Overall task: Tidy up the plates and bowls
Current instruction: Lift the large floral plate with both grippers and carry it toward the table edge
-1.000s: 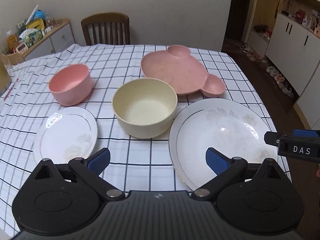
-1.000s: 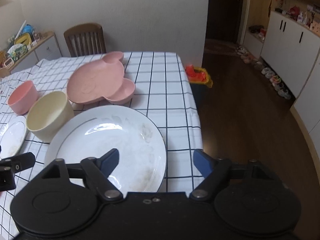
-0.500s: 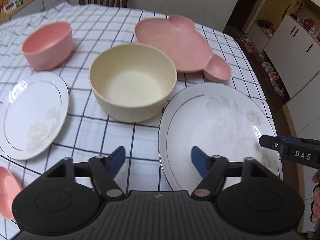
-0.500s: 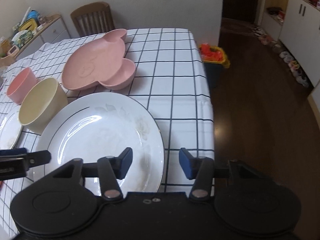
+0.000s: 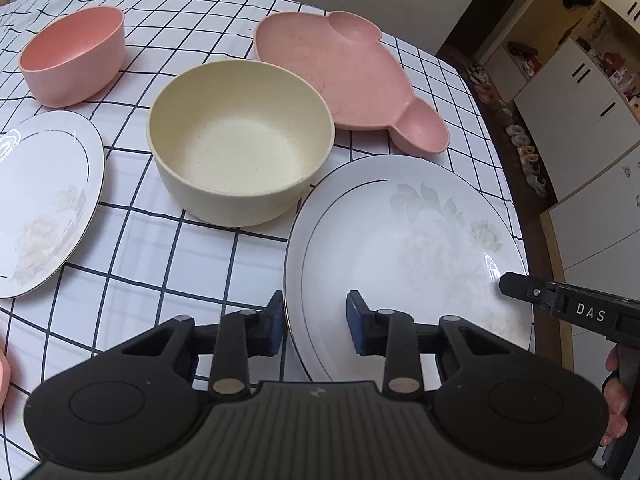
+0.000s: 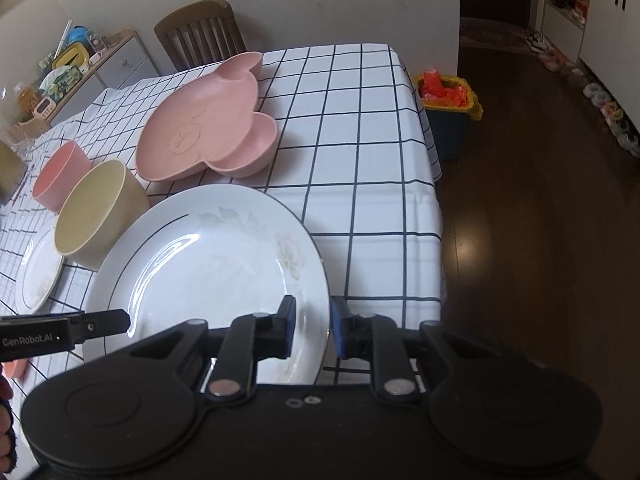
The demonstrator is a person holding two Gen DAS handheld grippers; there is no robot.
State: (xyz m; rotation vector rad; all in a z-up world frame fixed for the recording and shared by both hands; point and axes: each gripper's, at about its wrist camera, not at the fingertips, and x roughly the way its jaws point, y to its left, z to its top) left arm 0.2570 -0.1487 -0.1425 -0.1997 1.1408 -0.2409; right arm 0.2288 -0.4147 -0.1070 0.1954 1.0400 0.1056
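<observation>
Both tongs straddle the big white plate (image 5: 404, 240): left tongs (image 5: 316, 322) at its left rim, right tongs (image 6: 312, 330) at its right rim, both half-closed, not yet pinching.

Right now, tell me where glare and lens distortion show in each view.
Left wrist view: fisheye bends the tablecloth grid into curves; small glints on the big plate rim and the small plate. Right wrist view: a bright curved streak of glare across the big plate; a soft reflection on the dark floor; the grid bows toward the edges.
</observation>
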